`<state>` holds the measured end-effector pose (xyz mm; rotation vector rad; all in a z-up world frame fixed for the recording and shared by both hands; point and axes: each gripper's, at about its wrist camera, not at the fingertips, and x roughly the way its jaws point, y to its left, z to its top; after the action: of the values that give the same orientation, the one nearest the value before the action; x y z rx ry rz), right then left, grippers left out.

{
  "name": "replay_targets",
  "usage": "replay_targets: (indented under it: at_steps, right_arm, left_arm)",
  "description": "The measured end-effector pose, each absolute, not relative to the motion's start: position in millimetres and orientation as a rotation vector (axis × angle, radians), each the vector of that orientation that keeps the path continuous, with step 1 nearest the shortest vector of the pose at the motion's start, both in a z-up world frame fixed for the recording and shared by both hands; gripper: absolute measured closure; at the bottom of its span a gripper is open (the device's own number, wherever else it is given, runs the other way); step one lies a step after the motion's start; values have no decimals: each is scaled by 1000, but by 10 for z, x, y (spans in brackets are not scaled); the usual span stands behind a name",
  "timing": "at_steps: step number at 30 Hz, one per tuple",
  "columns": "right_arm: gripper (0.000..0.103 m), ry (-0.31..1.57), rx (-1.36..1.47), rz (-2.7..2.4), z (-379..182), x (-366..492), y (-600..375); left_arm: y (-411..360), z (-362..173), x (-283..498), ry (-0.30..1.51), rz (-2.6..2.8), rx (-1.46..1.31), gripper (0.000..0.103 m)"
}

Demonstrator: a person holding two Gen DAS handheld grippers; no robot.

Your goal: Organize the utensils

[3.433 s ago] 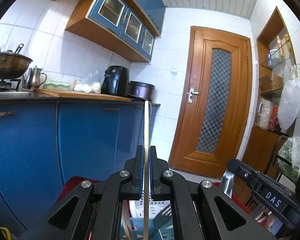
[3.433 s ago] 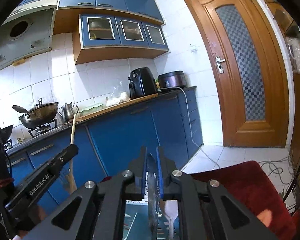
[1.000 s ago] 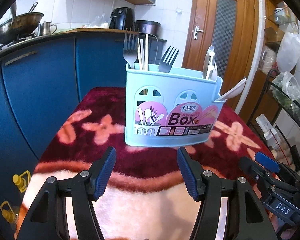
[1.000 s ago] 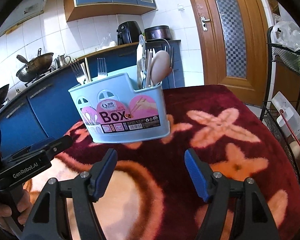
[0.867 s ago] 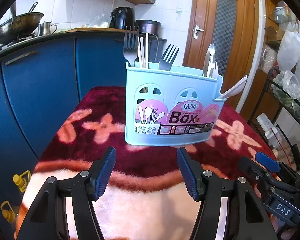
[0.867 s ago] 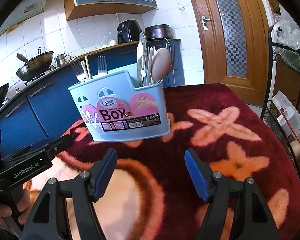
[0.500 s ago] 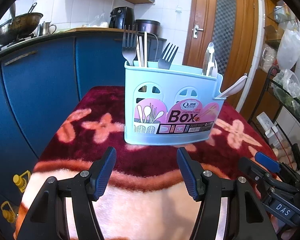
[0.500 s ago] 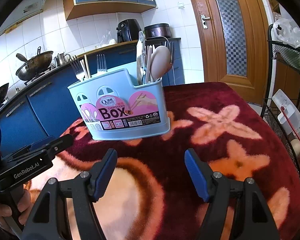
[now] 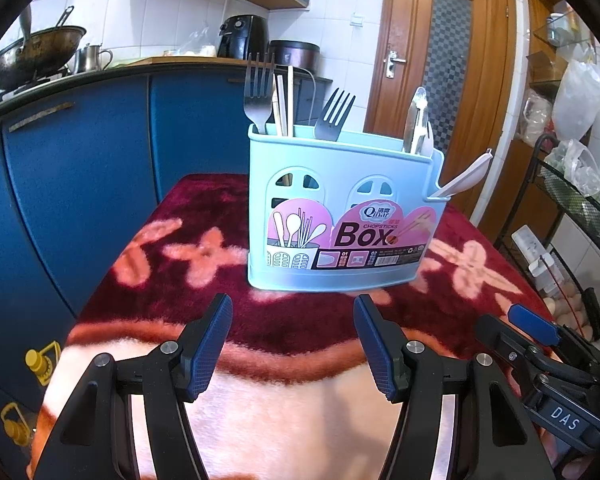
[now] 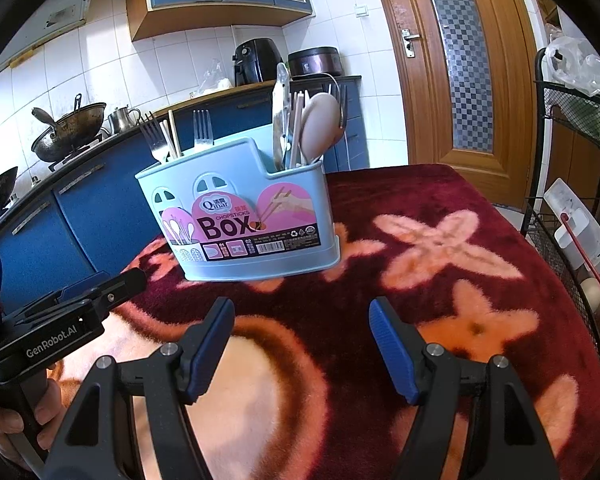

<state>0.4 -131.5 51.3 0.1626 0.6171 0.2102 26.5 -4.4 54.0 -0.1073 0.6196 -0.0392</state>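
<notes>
A light blue utensil box labelled "Box" stands upright on a red flowered blanket; it also shows in the right wrist view. It holds forks, chopsticks, metal spoons and a white spoon leaning out at the right end. My left gripper is open and empty, in front of the box. My right gripper is open and empty, in front of the box to its right. Each gripper shows in the other's view.
Blue kitchen cabinets run along the left with a wok, kettle and air fryer on the counter. A wooden door stands behind. A black wire rack with bags and eggs stands at the right.
3.4 s ago each gripper was shut on a utensil above the box. Both are now open, empty and drawn back. In the last second almost nothing has moved.
</notes>
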Motion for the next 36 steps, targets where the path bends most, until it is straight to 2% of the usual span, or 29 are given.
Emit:
replay_targets:
  at_steps: [36]
  right_arm:
    - [30, 617, 163, 211, 517, 1, -1320]
  left_arm:
    - [-73, 560, 263, 619, -45, -106, 38]
